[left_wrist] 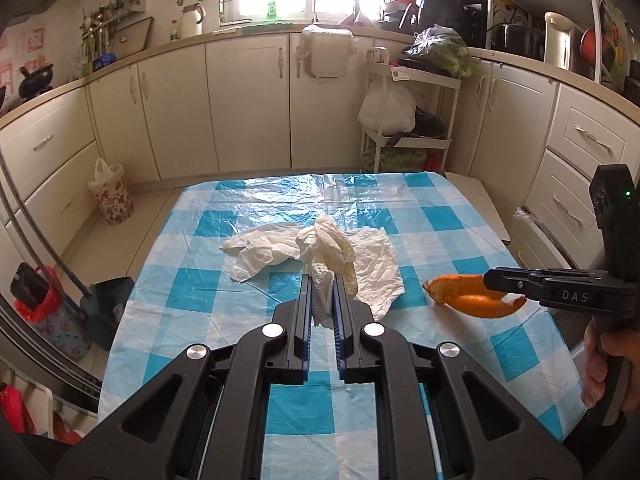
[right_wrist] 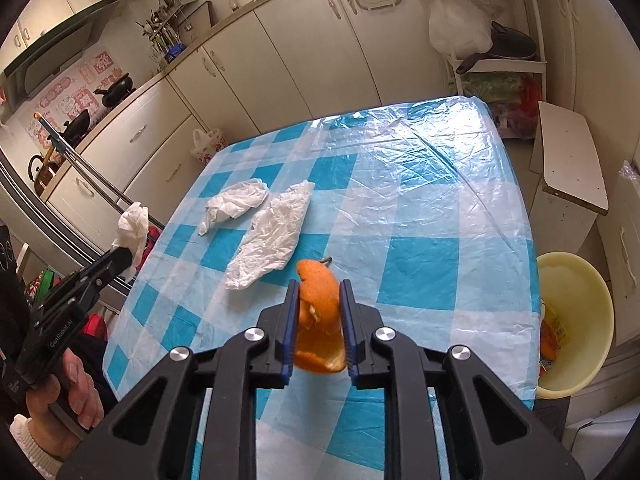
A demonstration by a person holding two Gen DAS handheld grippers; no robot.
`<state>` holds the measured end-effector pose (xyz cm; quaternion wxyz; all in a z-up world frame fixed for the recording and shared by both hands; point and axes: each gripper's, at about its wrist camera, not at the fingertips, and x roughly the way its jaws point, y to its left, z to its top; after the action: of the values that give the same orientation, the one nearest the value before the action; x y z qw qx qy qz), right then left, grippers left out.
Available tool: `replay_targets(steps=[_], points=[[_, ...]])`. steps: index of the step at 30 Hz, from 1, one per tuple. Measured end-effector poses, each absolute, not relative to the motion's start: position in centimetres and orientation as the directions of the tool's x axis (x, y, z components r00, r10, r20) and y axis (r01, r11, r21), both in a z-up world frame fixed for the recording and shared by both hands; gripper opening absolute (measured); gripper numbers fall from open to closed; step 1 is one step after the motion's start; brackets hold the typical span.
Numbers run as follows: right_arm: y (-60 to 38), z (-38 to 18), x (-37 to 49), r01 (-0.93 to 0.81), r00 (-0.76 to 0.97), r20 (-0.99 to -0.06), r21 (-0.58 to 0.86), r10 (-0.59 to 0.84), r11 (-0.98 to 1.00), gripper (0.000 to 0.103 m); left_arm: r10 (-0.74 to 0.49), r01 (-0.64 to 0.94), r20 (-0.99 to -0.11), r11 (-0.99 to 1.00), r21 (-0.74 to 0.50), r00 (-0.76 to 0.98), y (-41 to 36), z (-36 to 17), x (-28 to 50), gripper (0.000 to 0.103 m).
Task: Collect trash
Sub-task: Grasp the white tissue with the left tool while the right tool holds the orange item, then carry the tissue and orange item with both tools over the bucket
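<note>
I am working over a worktop [right_wrist: 440,208] covered in a blue-and-white checked plastic sheet, in a kitchen lined with cream cabinets [left_wrist: 248,100].

Two crumpled white tissues lie on the sheet. The flatter tissue [right_wrist: 268,236] sits near the middle. The smaller tissue [right_wrist: 236,204] lies just beside it, toward the cabinet side. Nothing stands between them and me.

Off the right edge of the worktop, down on the floor, a pale yellow bin [right_wrist: 580,320] stands open. Some coloured scraps show inside it.

At the far end of the room a white trolley [left_wrist: 408,112] carries a white plastic bag and a dark pan. A small floral basket [left_wrist: 112,196] lined with a bag stands on the floor by the left cabinets. A dark dustpan [left_wrist: 108,304] leans at the worktop's left edge.

My left fingers [left_wrist: 322,280] are nearly closed. They pinch a wad of white tissue [left_wrist: 328,252], which sticks up past the tips and is lifted clear of the sheet.

My right fingers [right_wrist: 319,288] are clamped on a curl of orange peel [right_wrist: 320,320]. The peel stands upright between the blue pads [right_wrist: 349,320], above the near part of the worktop. In the left view it juts out from the tips, just clear of the sheet.
</note>
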<state>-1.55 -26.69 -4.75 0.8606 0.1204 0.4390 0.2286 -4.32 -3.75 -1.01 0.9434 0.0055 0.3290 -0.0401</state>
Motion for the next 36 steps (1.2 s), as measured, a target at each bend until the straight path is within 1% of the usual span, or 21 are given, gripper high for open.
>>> replay_targets(steps=[3,6,8,9,10,12,17,19,21,22,26,32,36], points=[[-26.5,-4.7,-1.6,-0.289,0.505,-0.707,0.401,0.495,0.869,0.016,-0.073,0.078,-0.624,0.997,-0.019,0.778,-3.8,-1.1,-4.4,0.009],[-25.8,-5.7,-1.4,-0.294,0.459,-0.761,0.356,0.458,0.887,0.017,-0.073,0.076,-0.629,0.997,-0.023,0.774,-3.7,-1.3,-4.3,0.009],[-25.3,-6.4,-1.4,-0.304,0.430,-0.791,0.328,0.436,0.894,0.032,-0.075,0.074,-0.632,0.997,-0.027,0.772,-3.6,-1.4,-4.3,0.009],[-25.0,-6.5,-1.4,-0.308,0.427,-0.799,0.311,0.423,0.899,0.043,-0.076,0.075,-0.633,0.997,-0.028,0.771,-3.7,-1.5,-4.3,0.009],[-24.8,-6.5,-1.6,-0.313,0.435,-0.803,0.289,0.407,0.905,0.045,-0.076,0.075,-0.633,0.997,-0.028,0.770,-3.8,-1.5,-4.3,0.010],[-24.4,-6.4,-1.7,-0.324,0.450,-0.807,0.250,0.382,0.912,0.045,-0.078,0.078,-0.633,0.997,-0.029,0.770,-3.8,-1.6,-4.3,0.010],[-24.3,-7.4,-1.2,-0.319,0.435,-0.824,0.237,0.364,0.918,0.045,-0.084,0.079,-0.636,0.996,-0.036,0.767,-3.8,-1.8,-4.1,0.009],[-23.7,-7.9,-1.3,-0.341,0.419,-0.833,0.225,0.362,0.913,0.030,-0.087,0.081,-0.635,0.996,-0.039,0.767,-3.9,-1.8,-4.1,0.010],[-23.2,-7.7,-1.6,-0.365,0.427,-0.830,0.205,0.359,0.908,0.023,-0.091,0.085,-0.634,0.996,-0.040,0.768,-4.0,-1.7,-4.2,0.010],[-23.1,-7.5,-1.7,-0.374,0.432,-0.826,0.201,0.362,0.906,0.022,-0.092,0.087,-0.632,0.995,-0.039,0.770,-4.1,-1.7,-4.2,0.010],[-23.9,-6.3,-2.1,-0.364,0.479,-0.791,0.214,0.380,0.907,0.021,-0.097,0.095,-0.622,0.995,-0.036,0.777,-4.5,-1.3,-4.5,0.010],[-26.7,-3.7,-2.2,-0.310,0.567,-0.707,0.291,0.422,0.905,0.021,-0.106,0.113,-0.613,0.993,-0.027,0.783,-5.4,-0.7,-4.6,0.009],[-27.9,-2.5,-2.5,-0.292,0.605,-0.669,0.318,0.431,0.902,0.021,-0.117,0.135,-0.611,0.991,-0.017,0.783,-6.4,-0.5,-4.6,0.010]])
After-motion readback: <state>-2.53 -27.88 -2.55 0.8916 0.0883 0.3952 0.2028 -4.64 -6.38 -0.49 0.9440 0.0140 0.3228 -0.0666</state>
